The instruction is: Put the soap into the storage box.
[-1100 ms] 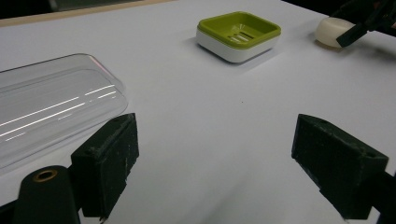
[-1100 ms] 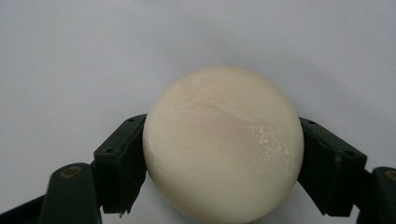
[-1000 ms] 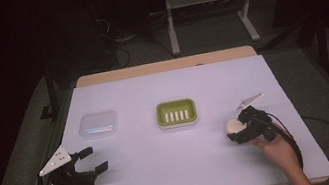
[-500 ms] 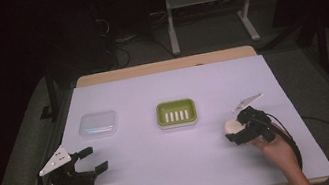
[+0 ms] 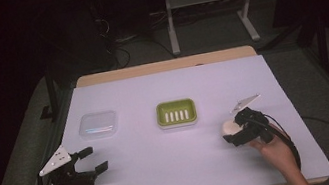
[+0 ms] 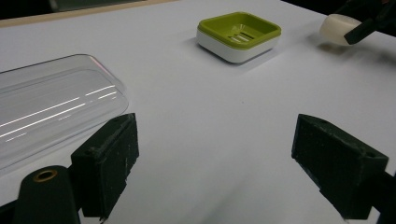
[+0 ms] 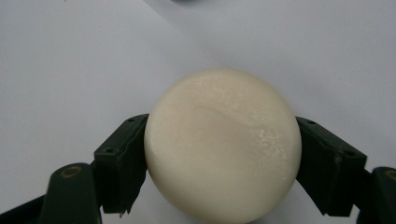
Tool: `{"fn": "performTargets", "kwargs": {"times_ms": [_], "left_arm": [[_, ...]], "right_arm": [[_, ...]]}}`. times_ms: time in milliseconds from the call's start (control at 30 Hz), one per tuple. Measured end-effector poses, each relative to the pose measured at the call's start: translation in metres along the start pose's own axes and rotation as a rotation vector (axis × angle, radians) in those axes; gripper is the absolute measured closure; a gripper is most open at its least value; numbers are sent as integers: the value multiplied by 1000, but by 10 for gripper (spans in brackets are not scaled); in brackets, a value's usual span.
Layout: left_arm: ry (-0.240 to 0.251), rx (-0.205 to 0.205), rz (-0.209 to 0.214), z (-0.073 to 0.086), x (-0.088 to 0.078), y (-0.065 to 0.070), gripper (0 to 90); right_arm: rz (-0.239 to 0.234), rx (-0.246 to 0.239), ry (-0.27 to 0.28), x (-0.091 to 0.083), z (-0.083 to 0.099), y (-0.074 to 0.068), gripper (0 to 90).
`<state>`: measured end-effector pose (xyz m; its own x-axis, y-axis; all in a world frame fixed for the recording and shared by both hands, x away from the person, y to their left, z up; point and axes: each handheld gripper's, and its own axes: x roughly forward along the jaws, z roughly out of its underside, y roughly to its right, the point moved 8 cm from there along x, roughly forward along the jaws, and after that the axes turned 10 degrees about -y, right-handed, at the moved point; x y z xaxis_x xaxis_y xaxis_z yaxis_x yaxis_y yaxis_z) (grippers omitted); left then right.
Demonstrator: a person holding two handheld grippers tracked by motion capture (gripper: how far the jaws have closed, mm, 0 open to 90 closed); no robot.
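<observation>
High view: on the white bench (image 5: 180,171), the left gripper (image 5: 90,161) is spread open near a clear lid (image 5: 99,124); the green soap dish (image 5: 176,113) sits mid-bench. Right gripper view: its fingers (image 7: 122,158) clamp a cream soap bar (image 7: 222,144), probably just off the bench.

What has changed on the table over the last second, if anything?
Almost nothing. The right gripper still holds the round cream soap bar between its fingers, at the same spot right of the green soap dish. The left gripper stays open and empty near the table's front left, close to the clear plastic lid. Dish and lid have not moved.
</observation>
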<state>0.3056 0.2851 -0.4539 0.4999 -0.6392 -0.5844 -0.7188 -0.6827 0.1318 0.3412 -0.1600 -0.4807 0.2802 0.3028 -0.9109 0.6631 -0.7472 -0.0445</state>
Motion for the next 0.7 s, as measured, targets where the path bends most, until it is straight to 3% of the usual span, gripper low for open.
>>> {"fn": "performTargets", "kwargs": {"times_ms": [700], "left_arm": [[-1, -2, -3, 1, -1, 0, 145]], "right_arm": [[-7, -33, -2, -4, -7, -10, 234]]}}
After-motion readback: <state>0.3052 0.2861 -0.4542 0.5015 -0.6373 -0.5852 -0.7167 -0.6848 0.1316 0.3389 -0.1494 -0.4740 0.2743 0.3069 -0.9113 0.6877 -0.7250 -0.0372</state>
